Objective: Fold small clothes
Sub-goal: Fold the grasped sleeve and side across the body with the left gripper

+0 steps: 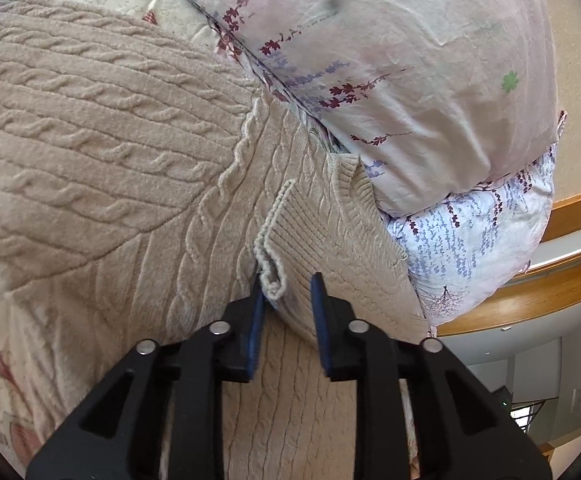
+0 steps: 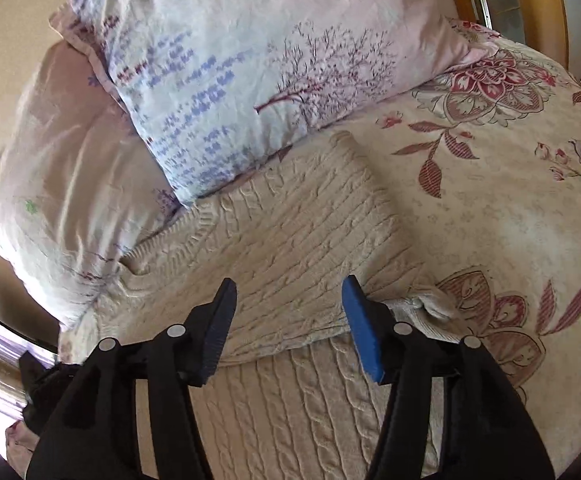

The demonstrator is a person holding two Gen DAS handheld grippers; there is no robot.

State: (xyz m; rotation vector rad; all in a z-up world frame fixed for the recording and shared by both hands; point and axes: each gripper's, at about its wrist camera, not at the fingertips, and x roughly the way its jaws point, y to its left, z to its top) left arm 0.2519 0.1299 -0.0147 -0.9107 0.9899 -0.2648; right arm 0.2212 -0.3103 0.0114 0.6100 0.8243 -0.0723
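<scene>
A beige cable-knit sweater (image 1: 90, 120) lies on the bed, folded over itself. In the left wrist view a sleeve lies across its body, with the ribbed cuff (image 1: 290, 224) pointing toward me. My left gripper (image 1: 288, 284) stands open, and the end of that cuff lies loosely between its blue pads (image 1: 322, 312). In the right wrist view the sweater (image 2: 290, 220) shows as a folded panel over a lower layer. My right gripper (image 2: 289, 280) hovers just above it, jaws wide open and empty.
Two floral pillows (image 2: 250, 80) lean against the sweater's far edge, one stacked on the other (image 1: 410, 60). The flowered bedspread (image 2: 490, 200) spreads out to the right. A wooden ledge (image 1: 530, 304) runs beyond the bed. A dark object (image 2: 46, 384) lies at the lower left.
</scene>
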